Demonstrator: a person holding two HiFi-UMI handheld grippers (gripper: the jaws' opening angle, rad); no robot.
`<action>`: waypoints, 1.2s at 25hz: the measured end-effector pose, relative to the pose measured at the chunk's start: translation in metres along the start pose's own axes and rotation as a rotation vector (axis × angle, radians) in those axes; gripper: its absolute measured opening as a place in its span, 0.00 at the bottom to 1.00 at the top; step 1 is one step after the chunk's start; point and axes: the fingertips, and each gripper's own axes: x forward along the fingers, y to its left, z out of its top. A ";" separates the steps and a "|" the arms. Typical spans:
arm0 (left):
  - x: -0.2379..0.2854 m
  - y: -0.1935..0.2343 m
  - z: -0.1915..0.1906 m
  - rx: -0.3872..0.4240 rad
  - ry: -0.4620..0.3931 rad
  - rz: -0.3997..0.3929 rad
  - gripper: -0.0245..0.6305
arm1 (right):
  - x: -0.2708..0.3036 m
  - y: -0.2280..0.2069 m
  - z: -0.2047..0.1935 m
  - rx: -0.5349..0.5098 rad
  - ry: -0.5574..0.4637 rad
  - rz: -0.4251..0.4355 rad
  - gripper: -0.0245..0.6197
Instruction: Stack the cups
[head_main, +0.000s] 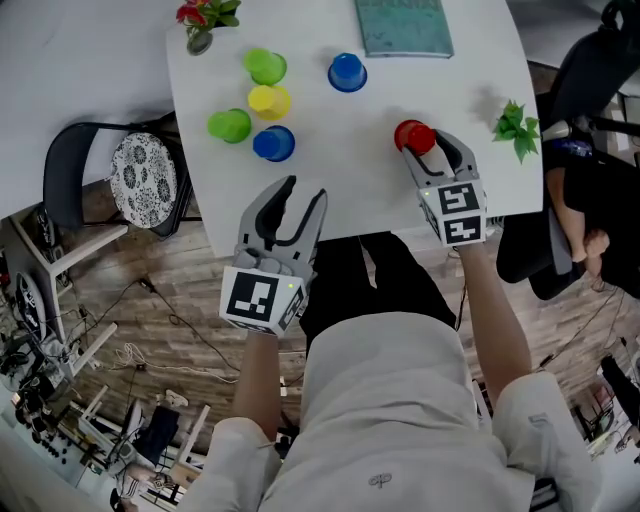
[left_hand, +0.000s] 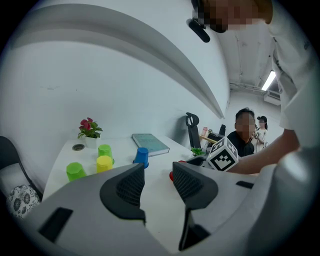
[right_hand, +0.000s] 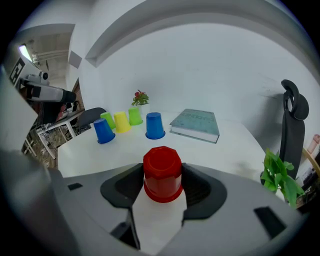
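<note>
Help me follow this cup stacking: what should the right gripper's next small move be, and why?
Probably close the right gripper's jaws on the red cup. The cup stands upside down on the white table, right between the jaws. They flank its walls but seem not to press on it yet, so a grip looks like the step needed before any lift.

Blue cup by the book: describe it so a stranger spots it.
On the white table, find the teal book at the far edge. The blue cup stands inverted by its near left corner, alone; the other blue cup huddles with green and yellow cups.
</note>
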 end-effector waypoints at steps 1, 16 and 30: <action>0.000 0.001 0.000 -0.001 0.000 0.002 0.30 | 0.000 -0.001 0.000 -0.002 0.000 -0.001 0.41; -0.001 0.023 -0.011 0.034 0.007 0.062 0.33 | -0.010 -0.004 0.002 0.028 -0.018 -0.013 0.45; 0.004 0.070 -0.034 0.032 0.038 0.155 0.39 | -0.038 -0.009 0.023 0.019 -0.078 -0.035 0.46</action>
